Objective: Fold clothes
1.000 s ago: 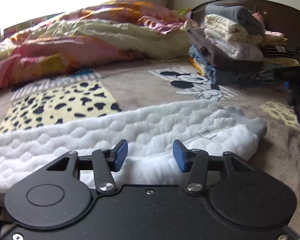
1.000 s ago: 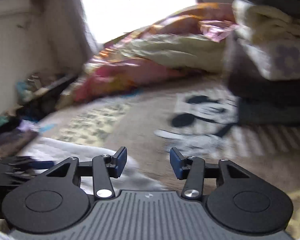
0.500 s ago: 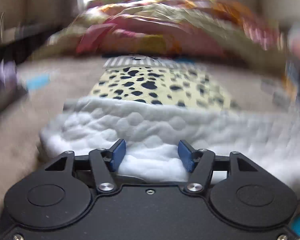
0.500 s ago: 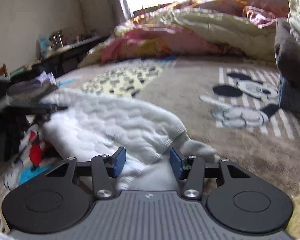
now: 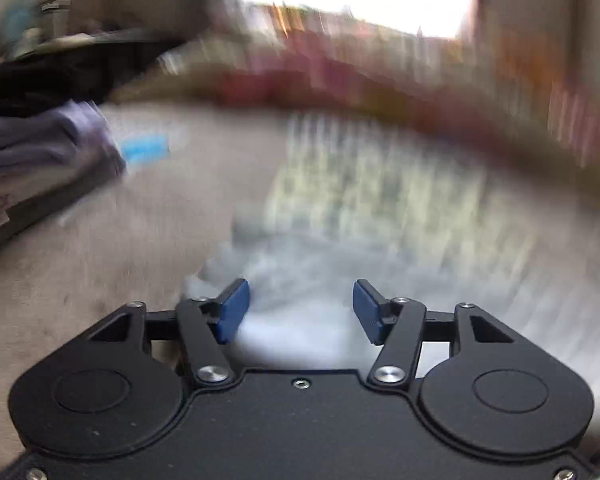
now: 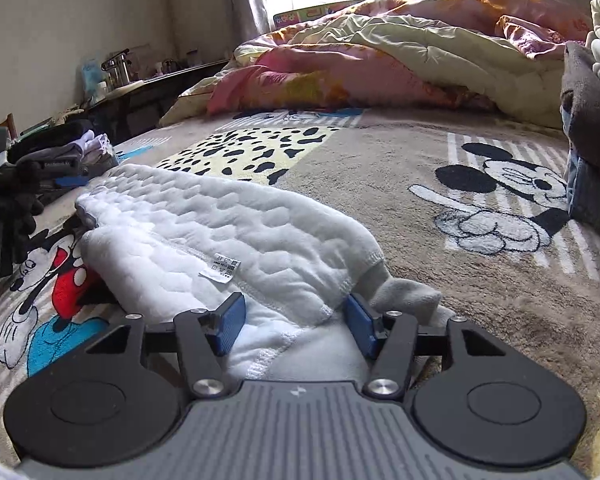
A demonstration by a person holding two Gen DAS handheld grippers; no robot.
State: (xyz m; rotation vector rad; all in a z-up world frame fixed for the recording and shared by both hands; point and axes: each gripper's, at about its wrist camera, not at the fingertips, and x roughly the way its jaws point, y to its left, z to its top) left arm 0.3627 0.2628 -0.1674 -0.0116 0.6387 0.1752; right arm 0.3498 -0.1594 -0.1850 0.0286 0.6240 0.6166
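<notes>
A wide bed (image 6: 400, 168), covered in a brown cartoon-print blanket, fills the scene ahead of both grippers, with a rumpled quilt (image 6: 380, 52) heaped at its far side under a bright window and a stack of folded clothes (image 6: 592, 92) off to the right of the right gripper.

A white quilted garment (image 6: 228, 232), partly folded into a long band, lies on the blanket directly in front of the right gripper (image 6: 294, 326). Its long axis runs from that gripper's fingertips away to the far left, where the other end sits near a dark gloved hand (image 6: 18, 204) at the bed's edge. A small care label (image 6: 220, 268) shows on the cloth just beyond the left fingertip.

The right gripper's jaws are opening, its blue pads straddling the garment's near end, where a ribbed cuff pokes out to the right; the pads stand clear of the cloth and nothing is clenched.

The left gripper (image 5: 300, 310) is caught in a heavily blurred view. Its jaws are parted, with pale cloth, most likely the same garment's (image 5: 300, 320) opposite end, lying between and just ahead of them, apparently ungripped.

Each hand appears to sit at one end of the band, so the next fold likely turns on closing both grips and carrying one end along the long axis toward the other.
</notes>
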